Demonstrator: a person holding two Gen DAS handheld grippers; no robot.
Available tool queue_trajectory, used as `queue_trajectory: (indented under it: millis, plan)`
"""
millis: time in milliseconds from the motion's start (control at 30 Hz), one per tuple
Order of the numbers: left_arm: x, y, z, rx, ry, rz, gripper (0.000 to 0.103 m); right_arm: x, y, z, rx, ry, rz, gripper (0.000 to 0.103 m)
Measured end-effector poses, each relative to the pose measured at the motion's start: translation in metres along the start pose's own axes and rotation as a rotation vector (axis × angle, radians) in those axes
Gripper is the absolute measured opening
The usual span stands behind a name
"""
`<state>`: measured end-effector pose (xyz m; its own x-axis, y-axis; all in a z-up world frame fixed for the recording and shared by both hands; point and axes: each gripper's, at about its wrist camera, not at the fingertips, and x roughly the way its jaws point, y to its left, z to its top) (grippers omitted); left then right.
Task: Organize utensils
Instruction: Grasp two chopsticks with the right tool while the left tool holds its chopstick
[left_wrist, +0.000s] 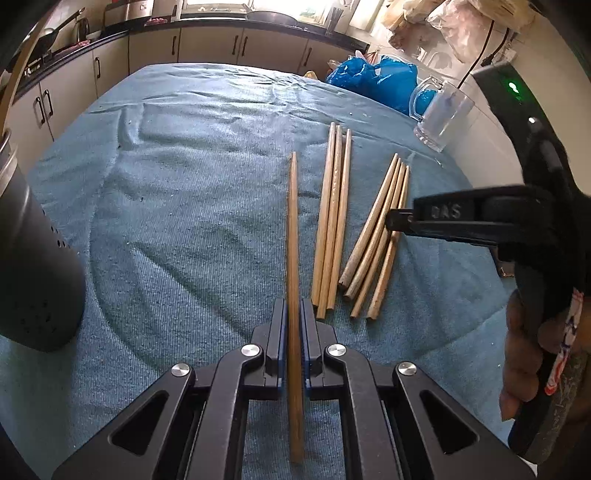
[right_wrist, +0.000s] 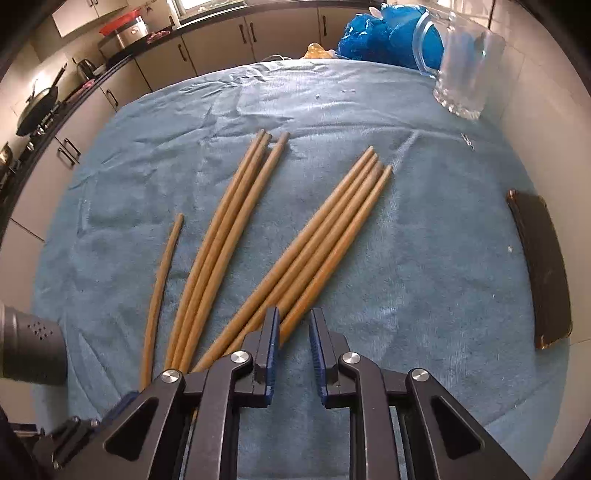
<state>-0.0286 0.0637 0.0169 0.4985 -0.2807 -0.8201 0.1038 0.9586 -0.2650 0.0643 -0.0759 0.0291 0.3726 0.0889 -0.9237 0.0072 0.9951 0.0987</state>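
Note:
My left gripper (left_wrist: 294, 308) is shut on a single wooden chopstick (left_wrist: 293, 221) that points away over the blue cloth (left_wrist: 184, 221). The same chopstick (right_wrist: 160, 280) shows at the left of the right wrist view. A group of three chopsticks (left_wrist: 332, 221) lies beside it, and further right a fan of several chopsticks (left_wrist: 380, 236). My right gripper (right_wrist: 294, 319) hovers over the near ends of that fan (right_wrist: 332, 236), jaws slightly apart. The outermost stick runs into the gap, untouched by the pads. Seen from the left wrist, the right gripper (left_wrist: 397, 219) reaches in from the right.
A dark perforated holder (left_wrist: 37, 258) stands at the left edge of the cloth. A glass mug (right_wrist: 465, 66) and a blue plastic bag (left_wrist: 376, 81) sit at the far right. A flat dark object (right_wrist: 543, 269) lies along the right edge. Kitchen cabinets line the back.

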Motion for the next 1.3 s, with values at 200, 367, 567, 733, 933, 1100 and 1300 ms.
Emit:
queue_trajectory:
  millis: [200,367,567,733,933,1100,1300]
  plan:
    - [0.003,-0.001,0.003,0.006,0.001,-0.002,0.007,-0.002,0.005,0.0,-0.012,0.021,-0.025,0.015]
    - [0.004,-0.004,0.003,0.01,-0.008,0.011,0.007,-0.007,-0.001,-0.016,-0.003,0.035,0.0,0.015]
    - [0.003,-0.003,0.0,0.019,-0.012,0.004,0.007,-0.008,-0.007,-0.013,0.121,0.036,0.121,0.016]
    - [0.002,0.001,0.0,0.019,-0.015,-0.013,0.007,-0.033,-0.011,-0.02,0.132,-0.073,0.16,0.019]
    - [0.001,0.001,-0.003,0.028,-0.024,-0.013,0.007,-0.016,0.008,-0.027,0.065,0.006,0.091,0.02]
    - [0.001,0.002,-0.003,0.019,-0.024,-0.019,0.007,-0.016,0.024,-0.03,0.007,0.006,0.056,0.02]
    - [-0.001,0.005,-0.003,0.019,-0.012,-0.033,0.007,-0.005,0.02,-0.017,0.011,-0.024,-0.002,0.025]
